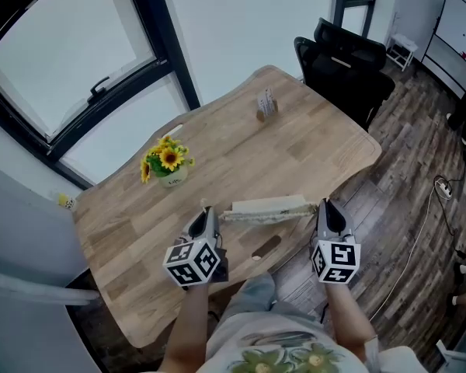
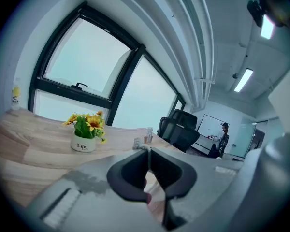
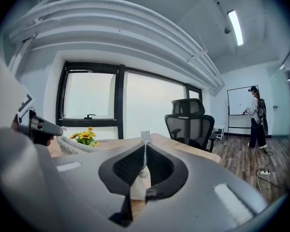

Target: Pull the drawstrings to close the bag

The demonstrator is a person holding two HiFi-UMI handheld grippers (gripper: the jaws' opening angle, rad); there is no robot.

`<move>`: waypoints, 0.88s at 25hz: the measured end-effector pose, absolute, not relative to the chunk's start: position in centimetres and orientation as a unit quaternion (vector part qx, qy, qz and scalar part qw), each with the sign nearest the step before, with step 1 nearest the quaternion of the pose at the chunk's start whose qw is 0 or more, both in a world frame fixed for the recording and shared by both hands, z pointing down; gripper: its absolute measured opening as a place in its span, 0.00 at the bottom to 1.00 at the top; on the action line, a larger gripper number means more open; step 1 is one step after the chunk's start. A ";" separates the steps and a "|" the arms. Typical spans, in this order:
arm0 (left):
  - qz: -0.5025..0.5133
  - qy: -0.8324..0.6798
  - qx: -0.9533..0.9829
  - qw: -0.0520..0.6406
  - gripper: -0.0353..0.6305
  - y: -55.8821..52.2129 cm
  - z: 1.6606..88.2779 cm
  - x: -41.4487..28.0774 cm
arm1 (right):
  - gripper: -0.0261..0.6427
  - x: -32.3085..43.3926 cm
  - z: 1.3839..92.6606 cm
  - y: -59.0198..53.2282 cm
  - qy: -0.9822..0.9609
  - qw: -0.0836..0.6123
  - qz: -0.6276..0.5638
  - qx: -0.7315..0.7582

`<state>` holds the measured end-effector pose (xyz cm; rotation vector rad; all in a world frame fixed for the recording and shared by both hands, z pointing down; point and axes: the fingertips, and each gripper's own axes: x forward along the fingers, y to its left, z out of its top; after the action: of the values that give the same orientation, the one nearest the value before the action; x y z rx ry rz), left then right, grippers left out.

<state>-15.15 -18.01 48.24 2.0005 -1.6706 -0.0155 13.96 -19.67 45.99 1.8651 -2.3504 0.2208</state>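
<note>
Pinching shut, the left tongs clamp the left drawstring, whose knotted end pokes out at their tips. The right tongs are likewise closed on the right drawstring, a thin pale line between their pads. That makes two tongs, two drawstrings and one bag. The cream bag stretches between the tips as a narrow gathered strip over the near edge of the worktop; whether it touches the wood cannot be told. Farther out on the worktop stand one white pot of sunflowers and one small card stand, well apart. Beyond the far corner sit two black office chairs. One person stands by a whiteboard in the background.
</note>
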 end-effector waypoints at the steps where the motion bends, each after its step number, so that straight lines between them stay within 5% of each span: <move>1: -0.002 -0.619 0.742 0.258 0.07 -17.9 48.0 -15.1 | 0.05 14.0 45.9 -19.5 -0.777 0.068 0.071 0.621; 22: 0.045 -0.676 0.716 0.169 0.07 -14.9 45.4 -15.9 | 0.05 15.7 44.4 -16.1 -0.756 0.060 0.056 0.649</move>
<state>-15.94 -14.92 45.44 2.0356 -1.9215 0.1271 15.65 -16.06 44.37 1.9647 -2.2895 0.1685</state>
